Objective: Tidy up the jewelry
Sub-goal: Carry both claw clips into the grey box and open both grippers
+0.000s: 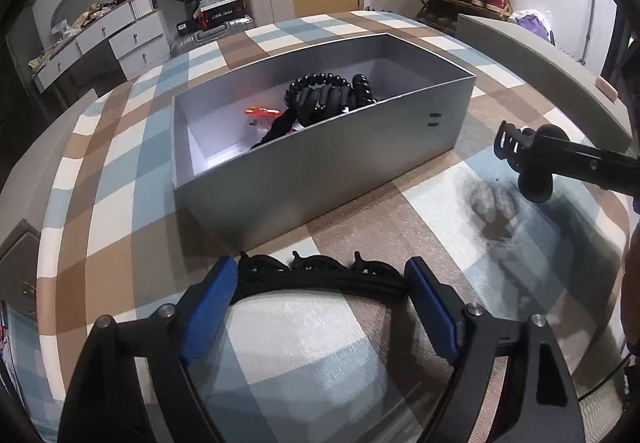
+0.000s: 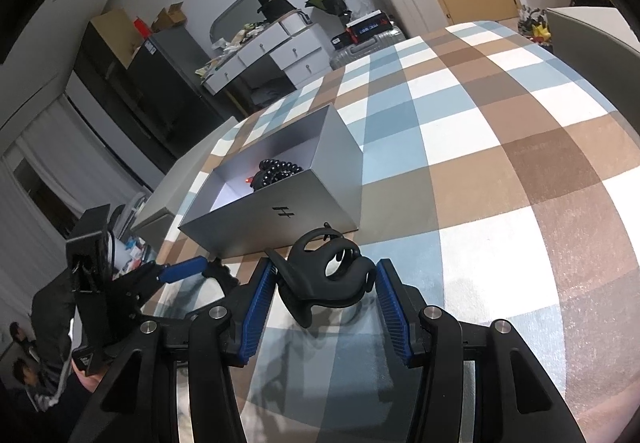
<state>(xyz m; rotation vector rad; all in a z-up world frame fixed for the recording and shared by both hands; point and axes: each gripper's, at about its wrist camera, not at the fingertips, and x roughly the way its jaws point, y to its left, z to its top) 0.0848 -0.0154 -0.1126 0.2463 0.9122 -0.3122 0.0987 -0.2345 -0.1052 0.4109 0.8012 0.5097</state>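
1. The right gripper (image 2: 326,285) pinches a black claw hair clip (image 2: 326,275) between its blue pads (image 2: 256,307), raised above the checked tablecloth (image 2: 500,147) on the near side of the silver box (image 2: 304,203). The clip sits skewed in the grip, so it could twist or slip out before it reaches the box.
2. The left gripper (image 1: 320,283) has its pads pressed against the ends of a black toothed hair accessory (image 1: 320,273), which lies just in front of the box's near wall (image 1: 320,167). I cannot tell whether it is lifted or resting on the cloth. Held only by its ends, it could flex and spring free.
3. Both grippers work close to the same near wall. Either one could knock the wall and shove the light box, or the 2 could collide over the opening.
4. Count: 1 box; 2 grippers; 2 black hair pieces outside the box; inside it, 1 black bead bracelet (image 1: 316,81), 1 dark coiled hair tie (image 1: 362,87), 1 orange piece (image 1: 262,110), and other dark items too tangled to count.
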